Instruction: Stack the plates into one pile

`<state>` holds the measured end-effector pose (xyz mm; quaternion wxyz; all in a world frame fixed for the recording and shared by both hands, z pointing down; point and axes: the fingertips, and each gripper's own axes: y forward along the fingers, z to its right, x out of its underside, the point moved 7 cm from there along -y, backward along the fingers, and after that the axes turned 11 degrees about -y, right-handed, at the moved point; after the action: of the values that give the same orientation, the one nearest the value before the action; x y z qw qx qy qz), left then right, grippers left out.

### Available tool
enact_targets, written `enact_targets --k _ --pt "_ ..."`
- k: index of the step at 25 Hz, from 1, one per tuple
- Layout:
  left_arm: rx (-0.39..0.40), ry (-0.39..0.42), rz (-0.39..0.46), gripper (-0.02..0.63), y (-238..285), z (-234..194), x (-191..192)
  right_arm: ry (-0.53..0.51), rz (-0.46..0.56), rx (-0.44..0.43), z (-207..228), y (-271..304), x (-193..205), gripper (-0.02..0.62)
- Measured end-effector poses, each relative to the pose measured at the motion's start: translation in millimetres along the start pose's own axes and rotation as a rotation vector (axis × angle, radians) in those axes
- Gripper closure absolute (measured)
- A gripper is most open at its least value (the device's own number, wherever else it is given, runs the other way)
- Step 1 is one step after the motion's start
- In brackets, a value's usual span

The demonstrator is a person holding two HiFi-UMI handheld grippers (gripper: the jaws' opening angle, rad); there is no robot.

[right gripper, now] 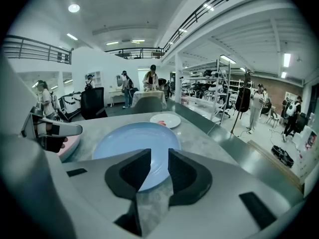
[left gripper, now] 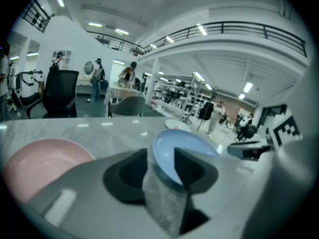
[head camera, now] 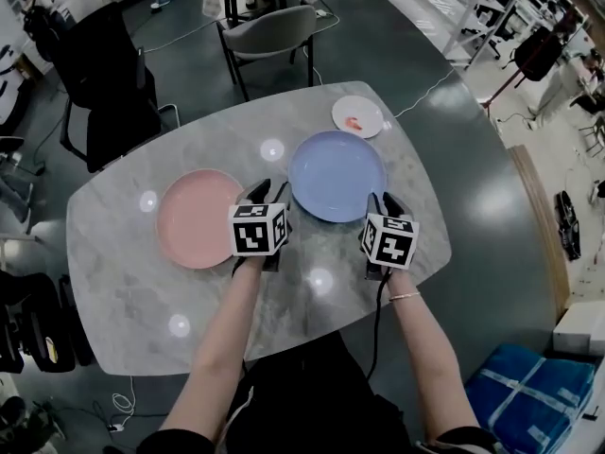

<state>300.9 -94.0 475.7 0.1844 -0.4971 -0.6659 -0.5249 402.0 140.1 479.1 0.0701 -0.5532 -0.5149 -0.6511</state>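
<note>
A blue plate [head camera: 337,175] lies flat in the middle of the marble table [head camera: 123,291], with a pink plate [head camera: 197,218] to its left. My left gripper [head camera: 265,195] sits at the blue plate's near-left rim and my right gripper [head camera: 386,202] at its near-right rim. In the left gripper view the blue plate [left gripper: 185,146] has its rim between the jaws of the left gripper [left gripper: 160,159], with a gap beside it. The right gripper [right gripper: 155,159] likewise straddles the blue plate [right gripper: 130,138] without pressing it. Both stand open.
A small white plate [head camera: 357,116] with a red bit on it lies at the table's far right. A grey chair [head camera: 269,31] and a black chair [head camera: 104,74] stand behind the table. A blue bag [head camera: 529,386] lies on the floor at right.
</note>
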Motion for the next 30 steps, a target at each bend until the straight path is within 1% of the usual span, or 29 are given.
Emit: enact_targets --k 6,11,14,17,21,24,27,30 --pt "-0.034 -0.069 -0.054 0.42 43.2 4.1 8.8 0.038 -0.06 -0.014 30.1 34.1 9.9 0.457" --pt "-0.069 -0.118 -0.086 0.413 64.2 0.2 20.1 0.046 -0.123 -0.057 38.5 60.1 20.4 0.453" --pt "-0.076 -0.139 -0.104 0.414 74.4 0.1 26.2 0.037 -0.148 -0.075 40.2 70.7 25.2 0.453" --pt "-0.067 -0.14 -0.119 0.42 80.8 0.3 28.8 0.03 -0.153 -0.088 36.7 76.0 26.1 0.47" --pt "-0.067 -0.129 -0.122 0.446 81.9 2.9 30.7 0.024 -0.138 -0.104 34.9 77.3 24.7 0.481" --pt "-0.077 -0.114 -0.109 0.448 75.9 6.6 31.1 0.035 -0.119 -0.11 37.1 71.8 24.5 0.496" --pt "-0.087 -0.089 -0.089 0.456 64.0 8.6 27.9 0.038 -0.101 -0.109 33.7 63.6 20.5 0.498" --pt "-0.084 -0.087 -0.066 0.459 48.8 9.2 21.0 0.032 -0.076 -0.108 28.9 53.6 11.6 0.499"
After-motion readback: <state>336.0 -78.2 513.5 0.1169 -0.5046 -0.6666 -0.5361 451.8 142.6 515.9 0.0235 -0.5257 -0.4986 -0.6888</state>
